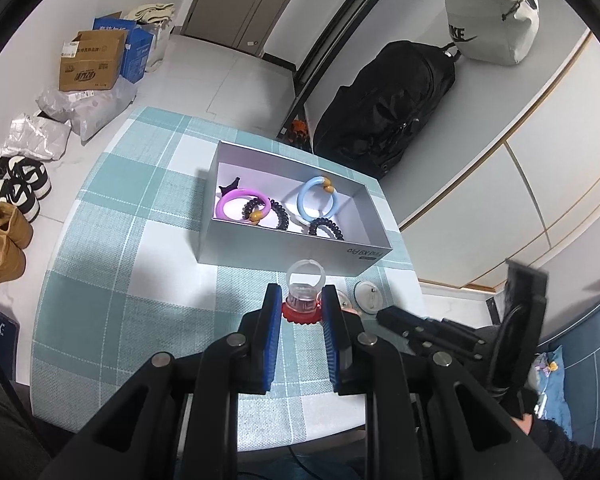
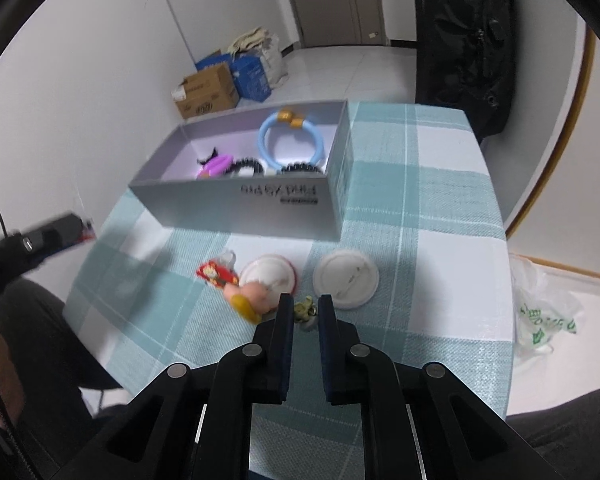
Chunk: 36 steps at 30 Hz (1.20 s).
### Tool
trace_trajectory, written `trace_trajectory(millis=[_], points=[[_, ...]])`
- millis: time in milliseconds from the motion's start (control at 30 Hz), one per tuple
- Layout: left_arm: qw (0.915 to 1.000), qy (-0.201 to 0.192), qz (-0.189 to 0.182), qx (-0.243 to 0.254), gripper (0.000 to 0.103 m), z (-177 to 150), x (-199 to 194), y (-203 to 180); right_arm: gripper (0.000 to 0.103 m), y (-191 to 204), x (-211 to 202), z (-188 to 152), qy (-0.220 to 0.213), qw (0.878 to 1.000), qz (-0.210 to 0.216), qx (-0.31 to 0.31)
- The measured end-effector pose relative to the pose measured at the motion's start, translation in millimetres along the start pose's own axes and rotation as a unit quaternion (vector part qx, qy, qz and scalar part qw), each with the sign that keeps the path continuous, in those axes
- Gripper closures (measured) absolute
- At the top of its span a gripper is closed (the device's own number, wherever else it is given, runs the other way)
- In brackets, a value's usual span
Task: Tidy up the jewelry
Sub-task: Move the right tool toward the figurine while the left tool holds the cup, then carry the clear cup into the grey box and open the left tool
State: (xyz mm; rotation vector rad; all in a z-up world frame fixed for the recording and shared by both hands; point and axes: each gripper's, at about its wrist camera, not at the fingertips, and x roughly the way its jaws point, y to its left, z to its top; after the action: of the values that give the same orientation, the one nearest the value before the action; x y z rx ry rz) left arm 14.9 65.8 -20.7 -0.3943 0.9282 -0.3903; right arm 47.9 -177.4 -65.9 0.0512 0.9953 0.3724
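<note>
Gripping a clear toy ring [image 1: 303, 286], our left gripper [image 1: 301, 300] clamps its red base.
Next we lift it into the grey box [image 1: 288, 250], frame centre; our right gripper [image 2: 305, 312] brackets a small gold trinket [image 2: 305, 311], jaws narrow.

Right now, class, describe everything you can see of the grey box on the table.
The grey box is a shallow, open-topped rectangular carton, seemingly matte card, with a pale lining and dark lettering on its near wall. It sits flat on the checked tablecloth, towards the far side. Inside lie a purple bangle, a blue bangle with gold beads, and black coiled hair ties. Neither gripper touches it.
</note>
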Motion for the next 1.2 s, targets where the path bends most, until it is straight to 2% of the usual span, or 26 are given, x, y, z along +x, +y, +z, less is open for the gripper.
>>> trace_trajectory(millis=[233,400,800,967,1200], points=[[0.9995,-0.014,0.022,0.019,0.088,14,1,-10,0.092,1,-35,18,-0.087,0.995,0.043,0.004],[0.999,-0.021,0.029,0.027,0.088,34,4,-16,0.092,2,-44,39,-0.112,0.991,0.077,0.013],[0.9972,-0.007,0.039,0.064,0.088,72,41,-25,0.092,10,-31,102,-0.11,0.986,0.125,-0.012],[0.9969,0.001,0.037,0.07,0.088,87,52,-20,0.092,12,-10,125,-0.083,0.988,0.126,-0.02],[0.9962,0.028,0.027,0.078,0.088,94,72,-13,0.092,-1,11,134,-0.052,0.989,0.139,0.015]])
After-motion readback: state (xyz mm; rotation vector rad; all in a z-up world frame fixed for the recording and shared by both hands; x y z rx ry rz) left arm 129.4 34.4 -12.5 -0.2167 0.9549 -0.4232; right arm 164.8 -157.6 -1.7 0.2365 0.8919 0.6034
